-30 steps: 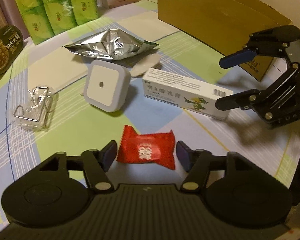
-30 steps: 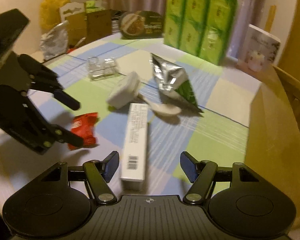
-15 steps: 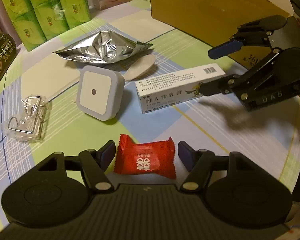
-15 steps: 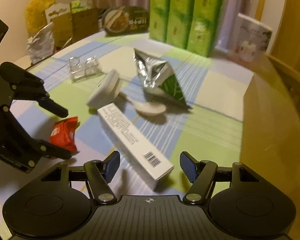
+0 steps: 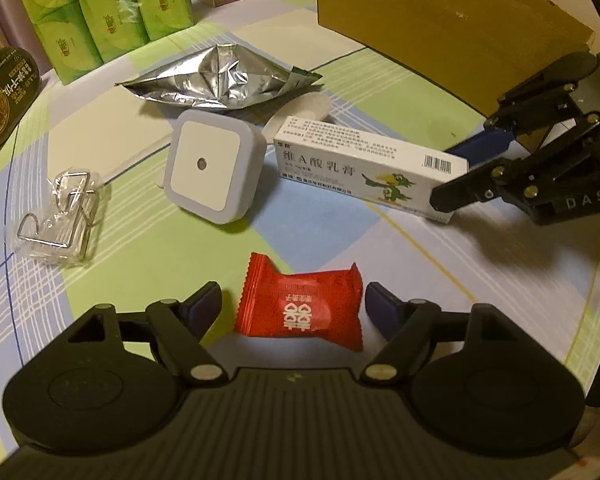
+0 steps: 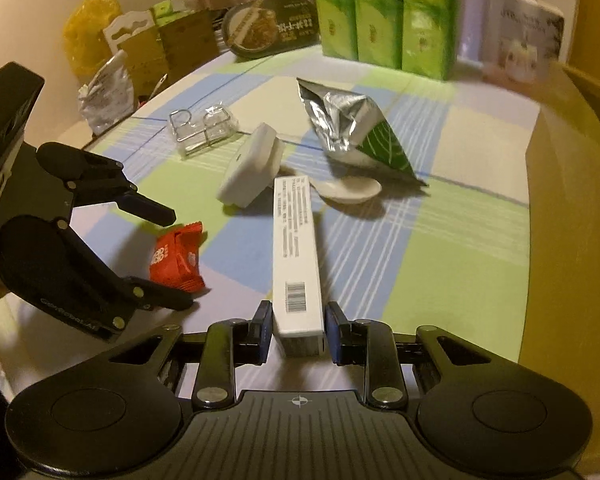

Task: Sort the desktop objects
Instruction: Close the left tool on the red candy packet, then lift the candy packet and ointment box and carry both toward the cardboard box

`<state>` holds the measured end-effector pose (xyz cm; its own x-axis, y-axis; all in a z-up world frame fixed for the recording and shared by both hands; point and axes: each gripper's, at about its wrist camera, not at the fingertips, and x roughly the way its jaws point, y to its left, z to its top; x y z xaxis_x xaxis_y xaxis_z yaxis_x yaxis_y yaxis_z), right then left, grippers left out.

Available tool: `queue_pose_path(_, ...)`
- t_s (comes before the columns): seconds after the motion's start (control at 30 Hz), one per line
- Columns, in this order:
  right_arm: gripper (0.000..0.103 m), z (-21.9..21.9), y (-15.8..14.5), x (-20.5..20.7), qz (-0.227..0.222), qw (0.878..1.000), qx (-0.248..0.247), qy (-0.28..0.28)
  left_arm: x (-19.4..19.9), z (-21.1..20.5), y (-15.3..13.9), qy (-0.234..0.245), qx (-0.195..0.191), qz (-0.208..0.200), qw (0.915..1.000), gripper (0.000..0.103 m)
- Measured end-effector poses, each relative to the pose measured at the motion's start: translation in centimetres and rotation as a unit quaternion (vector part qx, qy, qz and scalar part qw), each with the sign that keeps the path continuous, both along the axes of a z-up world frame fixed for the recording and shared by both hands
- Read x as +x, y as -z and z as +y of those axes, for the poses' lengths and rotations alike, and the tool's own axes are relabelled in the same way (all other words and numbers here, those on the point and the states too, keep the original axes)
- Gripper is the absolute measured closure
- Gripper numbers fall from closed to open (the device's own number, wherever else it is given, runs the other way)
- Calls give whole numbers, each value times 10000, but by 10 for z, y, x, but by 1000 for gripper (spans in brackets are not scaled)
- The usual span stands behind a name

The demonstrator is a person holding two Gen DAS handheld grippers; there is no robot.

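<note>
A red candy packet (image 5: 300, 308) lies on the checked tablecloth between the fingers of my left gripper (image 5: 294, 306). Its jaws are opening, with a gap on each side of the packet. A long white ointment box (image 6: 296, 248) lies lengthwise ahead of my right gripper (image 6: 298, 332). That gripper's jaws are closing, and both pads sit against the box's barcode end. In the left wrist view the right gripper (image 5: 456, 174) straddles the same end of the ointment box (image 5: 364, 172). The right wrist view shows the left gripper (image 6: 176, 260) around the candy packet (image 6: 176, 256).
Beyond the box lie a white square night light (image 5: 212, 168), a white spoon (image 5: 304, 108), a crumpled silver foil pouch (image 5: 220, 76) and a clear pack with wire hooks (image 5: 60, 216). Green tissue packs (image 5: 112, 8) stand at the back. A cardboard box wall (image 5: 440, 20) runs along the right.
The right gripper's fingers have drawn in from wide apart onto the ointment box's end, and the box has swung into line with them. The left gripper's fingers have spread a little around the candy.
</note>
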<state>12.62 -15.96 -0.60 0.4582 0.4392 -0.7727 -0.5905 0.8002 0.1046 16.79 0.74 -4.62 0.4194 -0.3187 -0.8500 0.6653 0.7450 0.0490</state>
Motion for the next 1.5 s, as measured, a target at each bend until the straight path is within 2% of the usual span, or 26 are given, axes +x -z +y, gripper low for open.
queue_pose_path(0.2, 68, 6, 2, 5, -77, 10000, -6, -41, 6, 2, 3, -37, -172, 198, 9996, 30)
queue_pose_path(0.3, 63, 8, 3, 8, -111, 9999, -26, -67, 4, 1, 0, 67, -203, 219, 9995, 45)
queue_pose_path(0.37, 52, 10, 4, 11, -143, 9999, -29, -68, 4, 1, -3, 101, -216, 266, 9994, 61)
queue_pose_path(0.5, 52, 16, 6, 15, -208, 9996, -103, -153, 4, -2, -5, 167, -118, 284, 9994, 63)
queue_pose_path(0.83, 52, 26, 9, 26, -191, 9993, -131, -286, 8, 7, -11, 21, -184, 191, 9996, 66)
queue_pose_path(0.93, 52, 32, 13, 32, -173, 9991, -207, -323, 9, 8, -13, -1, -217, 178, 9996, 66)
queue_pose_path(1.0, 59, 35, 17, 34, -145, 9990, -277, -319, 10, 7, -12, -13, -210, 189, 9996, 66)
queue_pose_path(1.07, 79, 36, 21, 36, -97, 9988, -367, -301, 11, 7, -12, -35, -211, 220, 9995, 66)
queue_pose_path(1.17, 80, 33, 19, 36, -80, 9992, -349, -203, 13, 7, -12, -86, -204, 235, 9995, 66)
queue_pose_path(1.5, 80, 20, -17, 21, -592, 9982, -4, 93, 18, 0, -37, -299, -526, 31, 9982, 67)
